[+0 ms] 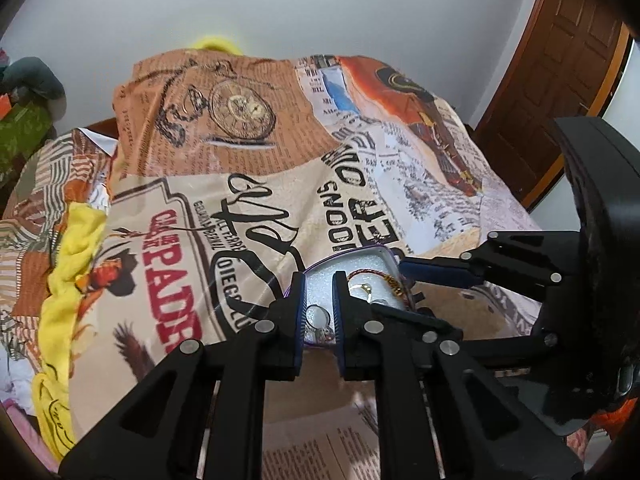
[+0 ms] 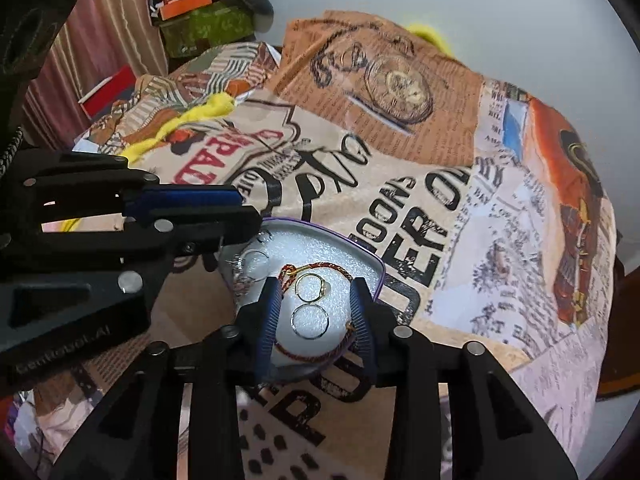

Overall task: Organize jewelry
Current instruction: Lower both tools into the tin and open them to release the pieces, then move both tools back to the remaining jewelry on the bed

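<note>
A small purple-rimmed tin [image 2: 362, 250] lined with white foam lies on the printed blanket; it also shows in the left wrist view [image 1: 386, 254]. In it lie a gold ring [image 2: 310, 286], a silver ring [image 2: 310, 322], a red and gold cord bracelet [image 2: 320, 268] and a clear-stone ring [image 2: 256, 260]. My right gripper [image 2: 316, 316] is open, its fingers astride the gold and silver rings, just above the foam. My left gripper [image 1: 320, 312] is open over the tin's left end, the clear-stone ring [image 1: 318, 316] between its fingers. The bracelet [image 1: 390, 280] lies right of it.
The printed blanket [image 1: 240, 184] covers a bed, with a yellow cloth [image 1: 76, 248] at its left. Boxes and clothes [image 2: 200, 12] are piled at the far left corner. A wooden door [image 1: 560, 64] stands at the right. Each gripper shows in the other's view, close together.
</note>
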Motion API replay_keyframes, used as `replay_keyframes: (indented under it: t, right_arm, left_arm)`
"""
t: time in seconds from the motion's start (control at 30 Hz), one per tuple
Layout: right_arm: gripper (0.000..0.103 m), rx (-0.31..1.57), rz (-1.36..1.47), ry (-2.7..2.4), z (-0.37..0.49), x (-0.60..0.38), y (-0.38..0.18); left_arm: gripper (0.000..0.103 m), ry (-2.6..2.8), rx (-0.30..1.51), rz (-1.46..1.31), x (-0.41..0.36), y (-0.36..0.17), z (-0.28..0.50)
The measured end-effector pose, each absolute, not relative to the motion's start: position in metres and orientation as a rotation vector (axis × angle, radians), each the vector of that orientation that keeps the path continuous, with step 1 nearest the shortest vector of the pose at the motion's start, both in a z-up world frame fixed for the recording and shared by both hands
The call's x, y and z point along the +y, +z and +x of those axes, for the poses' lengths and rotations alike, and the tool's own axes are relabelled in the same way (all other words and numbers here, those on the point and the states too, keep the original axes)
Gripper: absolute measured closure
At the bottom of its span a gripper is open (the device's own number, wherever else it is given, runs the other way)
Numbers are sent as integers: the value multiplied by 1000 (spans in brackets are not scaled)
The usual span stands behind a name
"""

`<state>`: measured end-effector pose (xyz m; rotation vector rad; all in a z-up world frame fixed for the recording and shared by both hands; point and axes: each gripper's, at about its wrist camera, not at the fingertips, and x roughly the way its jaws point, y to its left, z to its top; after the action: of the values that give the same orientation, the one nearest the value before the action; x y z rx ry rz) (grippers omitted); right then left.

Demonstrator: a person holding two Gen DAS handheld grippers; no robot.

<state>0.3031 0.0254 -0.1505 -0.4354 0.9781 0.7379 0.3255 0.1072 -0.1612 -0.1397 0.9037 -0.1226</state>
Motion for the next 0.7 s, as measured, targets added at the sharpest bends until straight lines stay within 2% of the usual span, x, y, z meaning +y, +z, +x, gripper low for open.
replay_keyframes:
  t: [0.3, 0.5, 0.63, 0.7]
  right_arm:
    - [70, 869, -444, 708, 271, 5, -105]
    - [70, 808, -393, 701, 244, -21, -72]
    - [70, 771, -361, 695, 226, -38, -56]
    - [70, 750, -344, 689, 216, -47, -49]
  left_arm:
    - [84, -98, 794, -86, 95, -111, 278]
    - [75, -81, 718, -36, 78, -84, 244]
    - [63, -86, 677, -20, 65, -72, 221]
    - [62, -90, 667, -13, 57, -69, 209]
